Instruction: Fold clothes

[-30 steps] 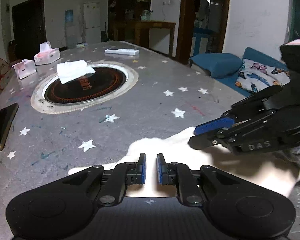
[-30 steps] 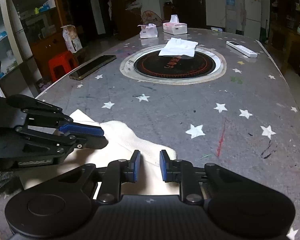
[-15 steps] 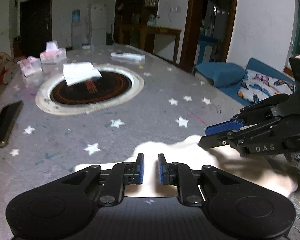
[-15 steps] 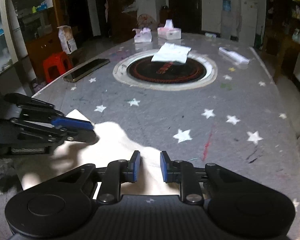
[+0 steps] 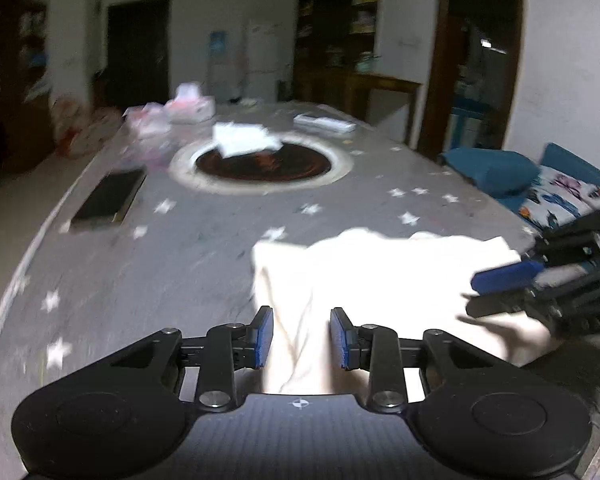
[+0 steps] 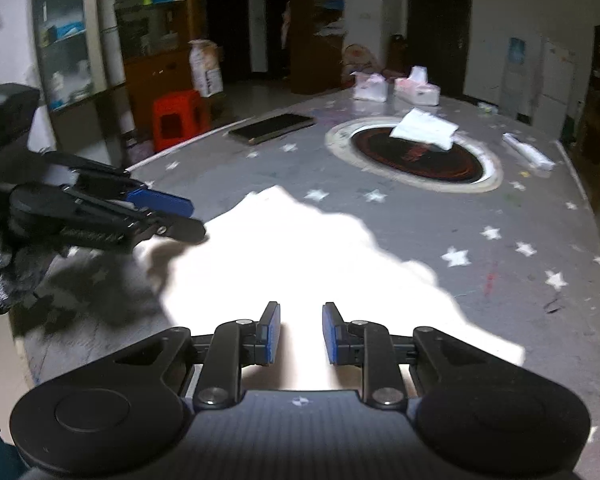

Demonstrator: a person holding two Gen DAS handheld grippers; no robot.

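Cream-white cloth, one garment [image 5: 380, 276], lies flat near my edge of the grey table [image 5: 204, 256], spread under both tools and overexposed, so I can read only a soft fold line down its left side. I count two grippers. My left gripper [image 5: 301, 338] has its blue pads [image 5: 264, 336] parted with cloth showing through the gap; nothing is pinched. My right gripper [image 6: 301, 332] sits the same way, fingers apart above the garment (the glare hides whether they touch the fabric).

Each camera catches the other tool from the side, a black linkage with a blue tip, over the cloth's outer edge.

Farther off I count one round, dark inset burner ring [image 6: 414, 158] with a pale rim, one white folded paper or tissue [image 6: 424, 128] lying on it, two pink tissue boxes [image 6: 416, 90] at the far end, one flat dark rectangular tablet or phone [image 6: 272, 128] near the table's side, and one long white remote-like object [image 6: 528, 152].

The tabletop is matte grey, scuffed, dotted with white stars. Around it: one red plastic stool [image 6: 178, 120], dark wooden shelving, a white fridge [image 5: 262, 64], and blue cushions [image 5: 492, 170] on a sofa.
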